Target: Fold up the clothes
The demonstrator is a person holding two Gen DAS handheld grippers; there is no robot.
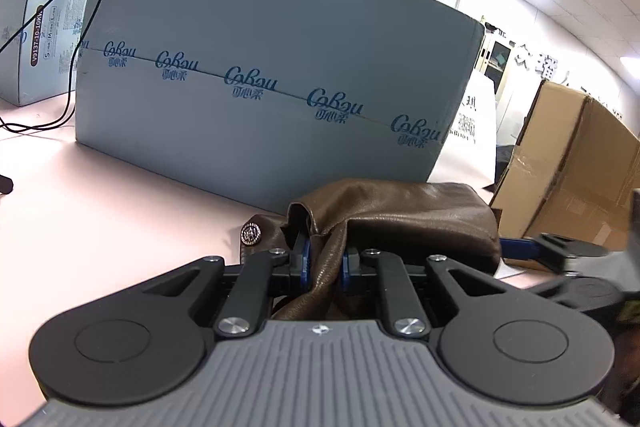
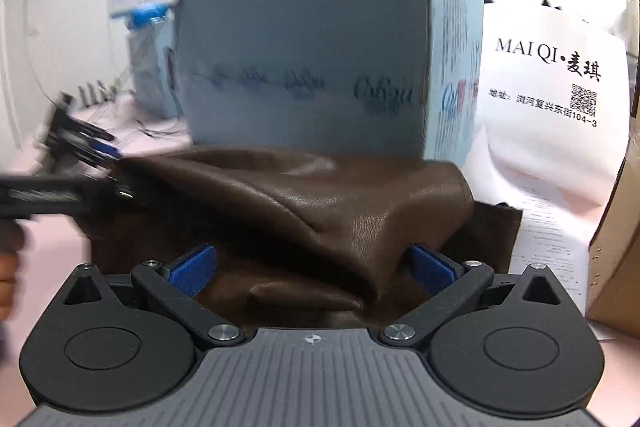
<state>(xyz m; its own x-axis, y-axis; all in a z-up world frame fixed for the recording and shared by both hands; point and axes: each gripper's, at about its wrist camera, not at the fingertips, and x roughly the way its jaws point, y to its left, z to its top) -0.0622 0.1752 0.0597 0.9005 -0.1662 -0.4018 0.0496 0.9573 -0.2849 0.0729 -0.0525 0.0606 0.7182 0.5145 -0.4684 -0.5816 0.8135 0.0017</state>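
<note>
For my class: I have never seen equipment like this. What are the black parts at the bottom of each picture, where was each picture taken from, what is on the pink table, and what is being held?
There is no robot here. A person holds a two-finger gripper in each hand, and each gripper carries a wide-angle camera looking along its fingers, so its black arms fill the bottom of its own picture.

In the left camera's view, the left gripper is closed on a fold of the brown leather-like garment. In the right camera's view, the right gripper stands wide open, its blue pads either side of the garment without pressing it.

On the pink table behind the garment stands a large grey-blue box; a white printed bag and a brown cardboard box are to the right.
</note>
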